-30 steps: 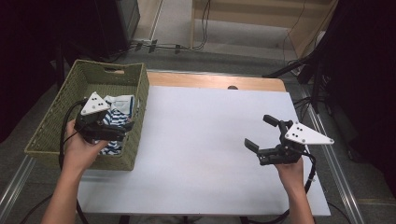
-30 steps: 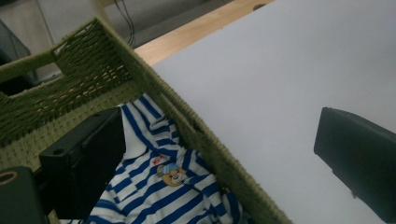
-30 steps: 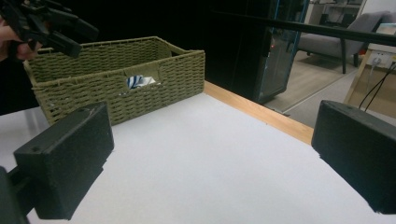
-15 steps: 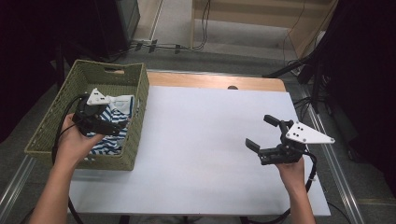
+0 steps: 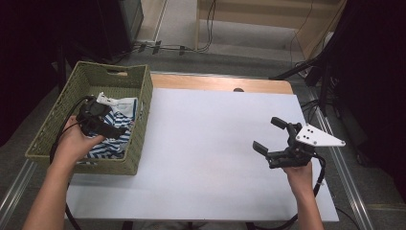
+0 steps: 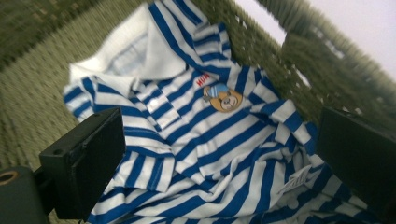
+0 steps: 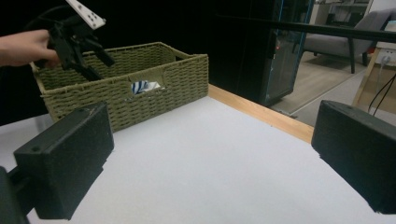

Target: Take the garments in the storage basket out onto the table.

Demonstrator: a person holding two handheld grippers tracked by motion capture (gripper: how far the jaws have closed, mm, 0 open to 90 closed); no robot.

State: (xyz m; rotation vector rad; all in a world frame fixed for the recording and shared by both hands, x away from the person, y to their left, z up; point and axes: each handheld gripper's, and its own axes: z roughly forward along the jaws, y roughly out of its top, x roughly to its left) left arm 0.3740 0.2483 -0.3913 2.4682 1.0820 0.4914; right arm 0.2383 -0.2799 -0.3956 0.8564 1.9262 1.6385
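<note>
A blue-and-white striped polo shirt [image 5: 112,143] with a bear badge lies crumpled in a green wicker basket [image 5: 103,69] at the table's left. My left gripper [image 5: 117,128] hangs over the basket, tilted down at the shirt, open. In the left gripper view the shirt [image 6: 205,135] lies between and below the spread jaws of the left gripper [image 6: 224,154], which hold nothing. My right gripper [image 5: 268,135] is open over the white tabletop at the right, nothing between its jaws. In the right gripper view its jaws stand wide, the right gripper [image 7: 210,154] facing the basket [image 7: 154,88].
A white sheet [image 5: 210,143] covers the table, with a wooden strip [image 5: 215,82] along the far edge. Cables trail from both grippers. Dark equipment and floor cables stand beyond the table. A metal rail [image 5: 349,172] runs along the right side.
My left gripper has moved left and deeper over the basket, tipping down toward the shirt. The right gripper has stayed in place, still open.
</note>
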